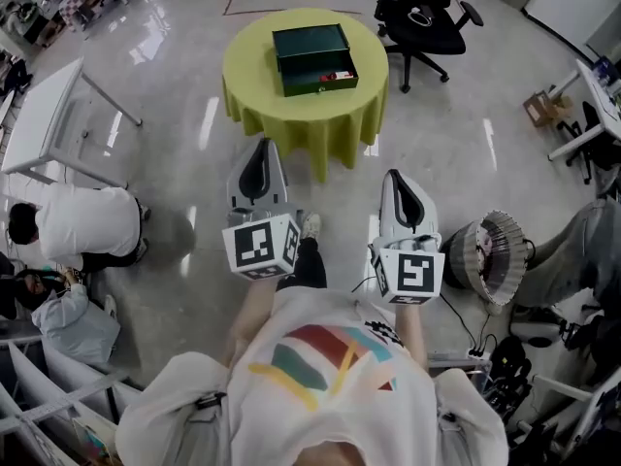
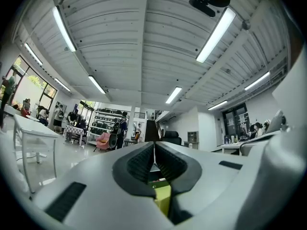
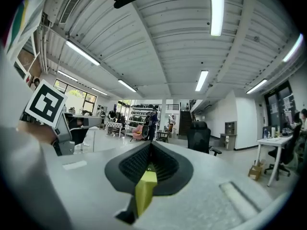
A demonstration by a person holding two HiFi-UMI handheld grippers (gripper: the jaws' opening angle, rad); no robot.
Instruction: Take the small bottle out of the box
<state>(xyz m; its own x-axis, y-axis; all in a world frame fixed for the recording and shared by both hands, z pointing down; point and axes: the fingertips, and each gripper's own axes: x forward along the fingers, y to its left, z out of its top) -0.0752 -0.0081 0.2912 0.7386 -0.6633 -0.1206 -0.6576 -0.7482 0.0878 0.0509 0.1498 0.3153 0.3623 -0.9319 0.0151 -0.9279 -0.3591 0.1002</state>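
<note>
Fingers (image 2: 139, 164) of our left gripper (image 1: 261, 146) are pressed together at the tips with nothing between them, and the right gripper (image 1: 397, 176) is the same, its ribbed pads (image 3: 134, 164) closed on nothing. We hold both grippers level at waist height, side by side, pointing toward the far round table (image 1: 254, 66). On it, well apart from either gripper, stands the dark green box (image 1: 312, 47), open. A small red and white thing (image 1: 337, 76) lies in the box's near compartment; at this range we cannot tell whether it is the small bottle. The box sits near the middle of the tabletop, inside the rim on every side, and the yellow-green cloth (image 1: 310, 134) hangs over the round edge almost to the floor. Glossy grey floor (image 1: 194, 124) lies between our shoe (image 1: 310, 226) and the table's near edge. A black office chair (image 1: 419, 13) stands just beyond the table to the right, and a white table (image 1: 44, 115) stands well to the left. Near left, a person in a white top (image 1: 82, 223) crouches; near right sits a round wire-caged fan (image 1: 497, 255), with a cardboard carton (image 1: 543, 108) farther off. Strip lights (image 3: 217, 8) run along the ribbed ceiling of the open workroom
</note>
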